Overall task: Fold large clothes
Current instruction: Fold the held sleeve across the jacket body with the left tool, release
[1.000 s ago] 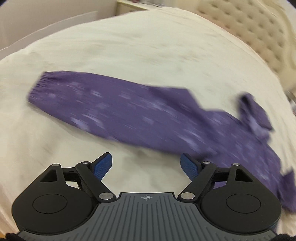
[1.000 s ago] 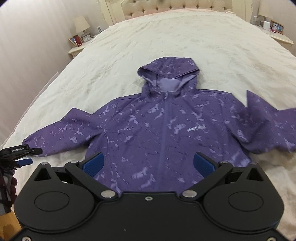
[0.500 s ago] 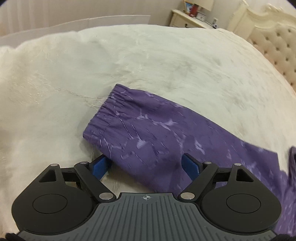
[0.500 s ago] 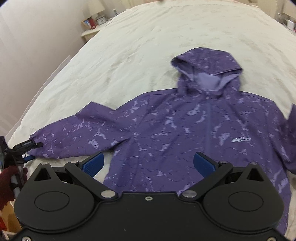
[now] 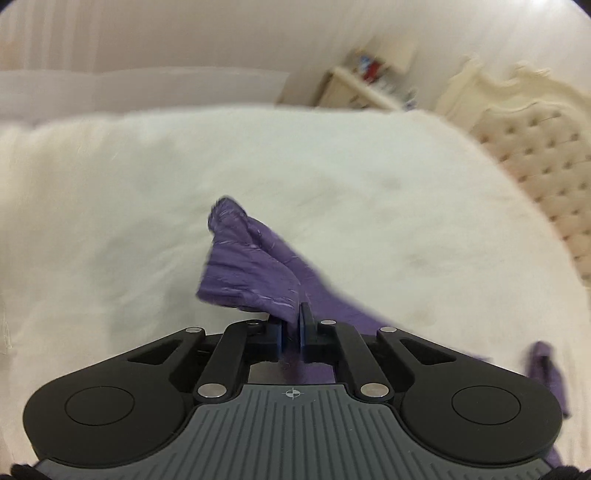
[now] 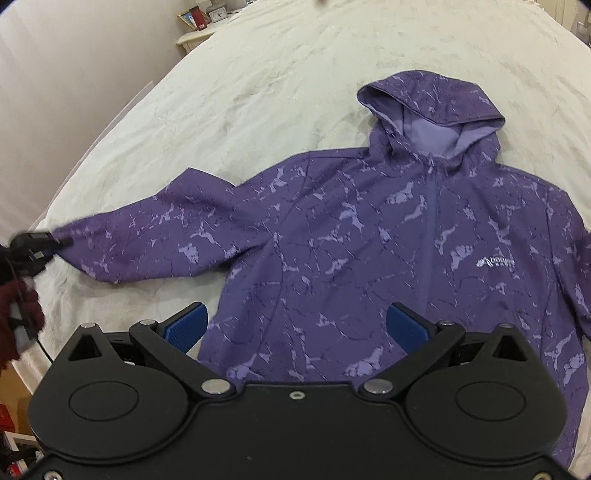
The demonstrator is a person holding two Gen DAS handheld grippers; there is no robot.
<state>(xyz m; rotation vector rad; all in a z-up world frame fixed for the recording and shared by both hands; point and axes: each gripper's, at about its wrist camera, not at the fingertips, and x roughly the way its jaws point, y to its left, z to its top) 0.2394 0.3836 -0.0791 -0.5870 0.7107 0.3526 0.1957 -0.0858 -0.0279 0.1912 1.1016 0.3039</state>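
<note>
Your left gripper (image 5: pixel 291 325) is clamped on the cuff (image 5: pixel 251 273) of the jacket (image 6: pixel 369 258): jaws nearly together w/ purple fabric pinched between the blue pads, cuff bunched and standing up off the bed (image 5: pixel 147 221). Good spot to hold, I'd say: the cuff end gives you control of the whole sleeve (image 6: pixel 166 236) for swinging it over the body.

From the right wrist cam you can see that same gripper at the far left edge, at the sleeve end, sleeve stretched out sideways from the shoulder.

Your right gripper (image 6: pixel 295 325) hangs wide open, nothing between its fingers, over the lower front of the jacket near the hem. Looks like it's parked there to pin or take the body while the sleeve goes across.

Jacket itself: spread face-up on the bed, zip closed, hood (image 6: pixel 436 110) flat and pointing toward the headboard (image 5: pixel 535 147), chest logo (image 6: pixel 495 263) visible. Other sleeve runs off the right edge, can't see its end.

Fold hasn't really begun, by the look of it; body is flat, only this cuff is raised. Nightstand (image 6: pixel 195 33) sits beyond the bed's far left corner, well clear.
</note>
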